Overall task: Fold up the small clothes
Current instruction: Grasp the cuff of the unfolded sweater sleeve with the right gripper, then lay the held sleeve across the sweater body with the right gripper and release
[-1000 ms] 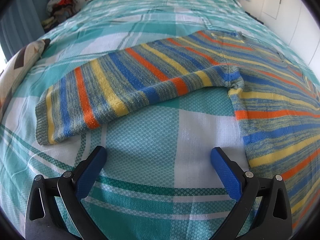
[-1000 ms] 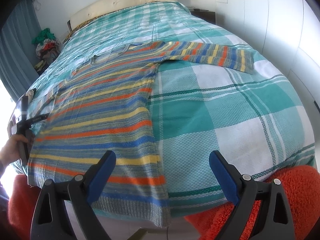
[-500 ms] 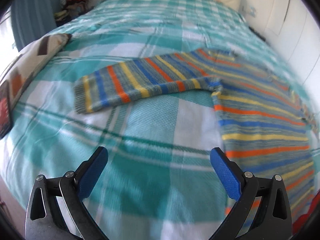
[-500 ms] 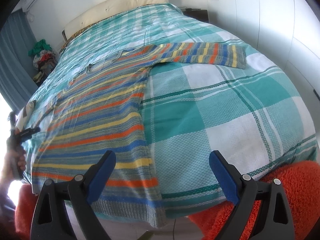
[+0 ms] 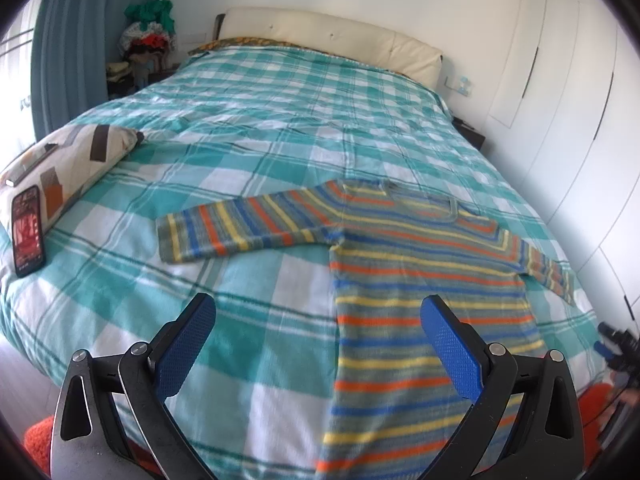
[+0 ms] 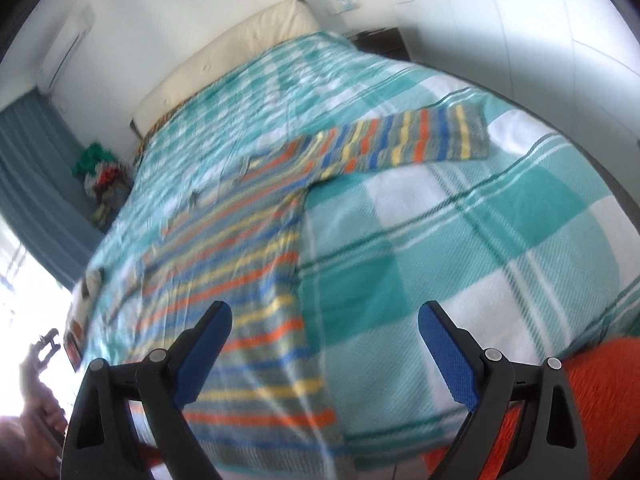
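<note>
A striped knit sweater [image 5: 408, 264] in grey, blue, orange and yellow lies flat on the bed with both sleeves spread out. Its left sleeve [image 5: 240, 228] points left, and its hem hangs at the near edge. The sweater also shows in the right wrist view [image 6: 248, 280], with its right sleeve [image 6: 420, 140] stretched to the right. My left gripper [image 5: 318, 344] is open and empty, held above the near bed edge over the sweater's left side. My right gripper [image 6: 324, 348] is open and empty above the sweater's lower right side.
The bed has a teal and white checked cover [image 5: 260, 128]. A patterned cushion [image 5: 68, 160] and a phone [image 5: 27, 236] lie at the bed's left edge. An orange rug [image 6: 560, 400] lies on the floor. White wardrobes [image 5: 580, 100] stand on the right, and a clothes pile [image 5: 148, 36] sits at the back left.
Both grippers have pulled back and up from the bed, so more of the bed and sweater shows. Both stay open. The sweater has not moved.
</note>
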Available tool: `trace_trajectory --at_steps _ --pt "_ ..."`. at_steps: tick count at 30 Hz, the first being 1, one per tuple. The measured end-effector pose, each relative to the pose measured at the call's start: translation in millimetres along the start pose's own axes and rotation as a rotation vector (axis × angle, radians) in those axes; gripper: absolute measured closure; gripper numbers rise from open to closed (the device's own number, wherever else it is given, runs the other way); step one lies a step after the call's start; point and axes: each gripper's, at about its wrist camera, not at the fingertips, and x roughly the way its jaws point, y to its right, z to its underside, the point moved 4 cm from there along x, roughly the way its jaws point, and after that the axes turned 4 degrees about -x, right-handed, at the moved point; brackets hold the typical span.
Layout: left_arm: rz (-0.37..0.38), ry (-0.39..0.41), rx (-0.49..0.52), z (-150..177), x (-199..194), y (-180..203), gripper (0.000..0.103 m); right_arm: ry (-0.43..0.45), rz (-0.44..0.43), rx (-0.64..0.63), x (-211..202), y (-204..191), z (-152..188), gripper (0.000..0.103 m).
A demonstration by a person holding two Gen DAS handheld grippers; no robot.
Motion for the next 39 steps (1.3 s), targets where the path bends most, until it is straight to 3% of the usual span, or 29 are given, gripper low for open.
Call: trace_trajectory --at_steps 4,8,14,19,21,22,23,25,27,30,32,37,39 --pt "0.025 0.029 -0.060 4.0 8.1 2.1 0.001 0.077 0.013 0.133 4.8 59.9 -65.1 0.009" --pt "-0.003 0.012 -0.086 23.9 21.4 -5.1 0.001 0.040 0.071 0.223 32.4 123.2 -121.5 0.012" --pt "-0.065 -0.039 -0.087 46.1 41.4 -21.3 0.001 -0.124 0.080 0.302 101.9 174.8 -148.0 0.046" --pt "-0.102 -0.039 -0.098 50.5 46.3 -35.2 0.001 -0.208 0.100 0.269 141.5 175.5 -153.3 0.054" --pt "-0.113 -0.054 -0.113 53.6 53.2 -41.1 0.001 -0.302 0.154 0.205 160.3 169.8 -147.7 0.073" --pt "-0.118 -0.063 -0.120 55.8 56.1 -43.1 0.001 -0.315 0.197 0.182 163.0 169.0 -147.1 0.090" --pt "-0.123 -0.072 -0.127 57.5 58.6 -44.7 0.001 -0.319 0.217 0.182 163.7 169.2 -148.5 0.096" --pt "-0.123 -0.073 -0.132 58.6 58.6 -45.8 0.001 -0.303 0.266 0.193 156.1 164.6 -154.0 0.100" --pt "-0.119 -0.058 -0.123 57.8 55.7 -44.9 0.001 -0.289 0.378 0.101 144.0 143.9 -164.0 0.100" --pt "-0.109 -0.050 -0.110 58.5 53.8 -43.4 0.001 -0.231 0.569 -0.264 126.5 63.3 -189.8 0.100" --pt "-0.097 -0.055 -0.117 59.3 54.5 -44.1 0.001 -0.179 0.573 -0.430 122.7 3.2 -201.5 0.100" --pt "-0.084 -0.039 -0.128 56.1 49.8 -47.1 0.001 -0.233 0.115 -0.333 149.9 -132.1 -210.2 0.100" --pt "-0.086 -0.026 -0.134 54.9 45.8 -50.2 0.001 -0.268 -0.017 -0.339 172.0 -182.7 -199.2 0.100"
